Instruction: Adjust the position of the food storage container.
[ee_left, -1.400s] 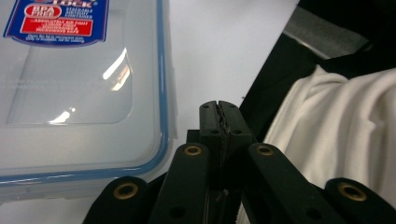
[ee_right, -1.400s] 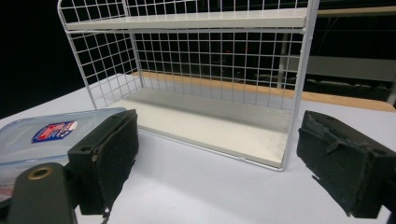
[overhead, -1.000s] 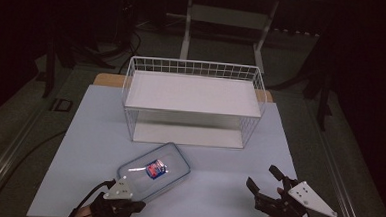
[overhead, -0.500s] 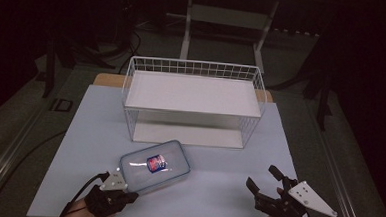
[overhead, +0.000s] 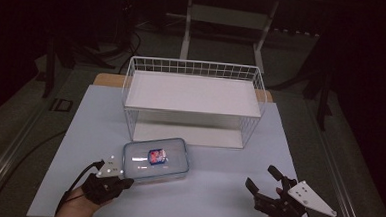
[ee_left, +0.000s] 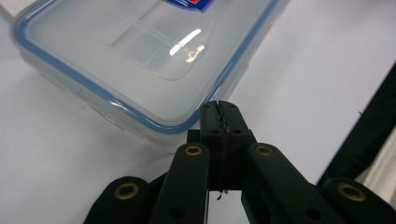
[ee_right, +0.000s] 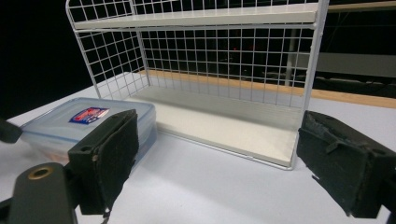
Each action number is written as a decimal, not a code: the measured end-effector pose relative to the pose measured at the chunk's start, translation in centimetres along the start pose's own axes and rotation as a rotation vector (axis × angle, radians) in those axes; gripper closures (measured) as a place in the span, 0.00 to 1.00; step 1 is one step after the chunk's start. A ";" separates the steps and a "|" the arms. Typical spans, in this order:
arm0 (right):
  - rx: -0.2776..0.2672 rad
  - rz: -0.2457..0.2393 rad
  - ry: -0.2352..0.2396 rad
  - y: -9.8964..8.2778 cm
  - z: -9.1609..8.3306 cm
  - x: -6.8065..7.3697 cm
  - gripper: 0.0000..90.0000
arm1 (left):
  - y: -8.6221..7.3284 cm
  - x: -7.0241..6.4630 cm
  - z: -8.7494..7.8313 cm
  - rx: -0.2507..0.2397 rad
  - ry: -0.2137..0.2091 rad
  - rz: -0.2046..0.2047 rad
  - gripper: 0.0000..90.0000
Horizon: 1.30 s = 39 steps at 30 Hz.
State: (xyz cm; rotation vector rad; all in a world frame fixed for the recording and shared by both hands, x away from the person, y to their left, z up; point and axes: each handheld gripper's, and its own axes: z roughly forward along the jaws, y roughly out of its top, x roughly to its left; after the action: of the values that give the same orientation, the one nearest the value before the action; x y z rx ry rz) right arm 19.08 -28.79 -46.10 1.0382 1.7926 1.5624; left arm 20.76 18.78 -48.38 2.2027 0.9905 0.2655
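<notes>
You are nudging the lidded container (overhead: pixel 155 159) on the tabletop (overhead: pixel 216 195) before the wire rack (overhead: pixel 194 101) with your closed, empty left hand-held gripper (ee_left: pixel 219 114), risking slipping off its corner.

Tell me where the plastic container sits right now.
In the high view the plastic container lies on the white table, left of centre, just in front of the wire shelf and beside the left gripper.

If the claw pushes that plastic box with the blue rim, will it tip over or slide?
The plastic box is low, wide and flat on the smooth white table, so it would probably slide, not tip. It looks stiff, with a snapped-on lid. The shut left claw sits at its corner, so it may also turn.
</notes>
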 end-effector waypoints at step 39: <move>0.003 -0.005 0.027 0.0 0.2 0.2 0.14 | 0.0 8.4 2.1 -0.150 0.106 -0.139 0.99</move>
State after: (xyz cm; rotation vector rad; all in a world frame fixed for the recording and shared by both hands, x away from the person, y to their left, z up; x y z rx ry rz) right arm 19.11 -28.54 -46.16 1.0181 1.8147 1.5777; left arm 27.40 23.74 -50.68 1.9923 1.1379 0.3826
